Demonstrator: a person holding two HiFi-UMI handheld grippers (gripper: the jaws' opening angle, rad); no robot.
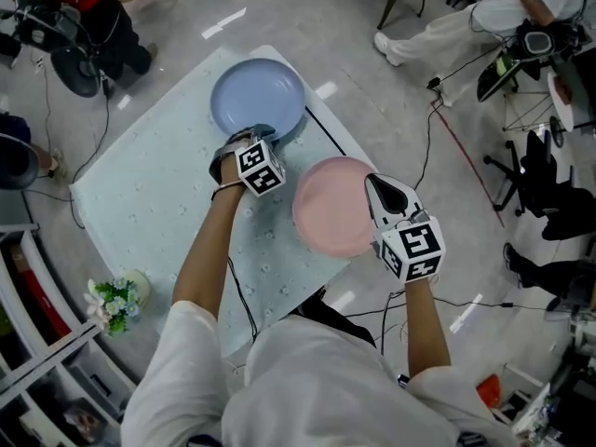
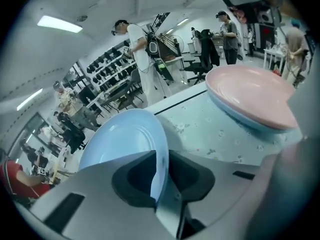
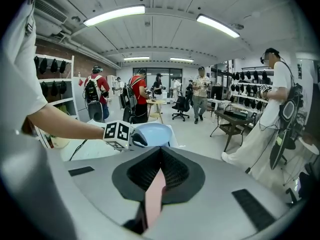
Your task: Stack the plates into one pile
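Table (image 1: pixel 149 203) under a pale, dotted cloth, seen from above. 2 plates on scene, not stacked.

Blue plate (image 1: pixel 256 96): far centre of the table. Left gripper (image 1: pixel 250 138) is at its near rim. In the left gripper view the jaws of the left gripper (image 2: pixel 161 181) are clamped on that rim; the thin edge of the blue plate (image 2: pixel 120 139) runs straight down into the slot between the 2 pads. Cannot tell whether the plate is flat on the cloth or tipped.

Pink plate (image 1: pixel 331 203): right of the blue one and nearer, apart from it, part of it past the table's right edge. Right gripper (image 1: pixel 380 192) is at its right rim. In the right gripper view the jaws of the right gripper (image 3: pixel 157 181) are closed on the pink plate (image 3: pixel 154 196), seen edge-on as a narrow pink strip between the pads. From the left gripper view the pink plate (image 2: pixel 255 96) sits clear above the cloth (image 2: pixel 210 129), shadow beneath it.

The right gripper view also shows the blue plate (image 3: pixel 152 133) further off, with the left gripper (image 3: pixel 132 139) on its rim.

Black cable (image 1: pixel 326 128) crosses the table between the 2 plates. Small bunch of flowers (image 1: pixel 114 301) near the table's near-left corner.
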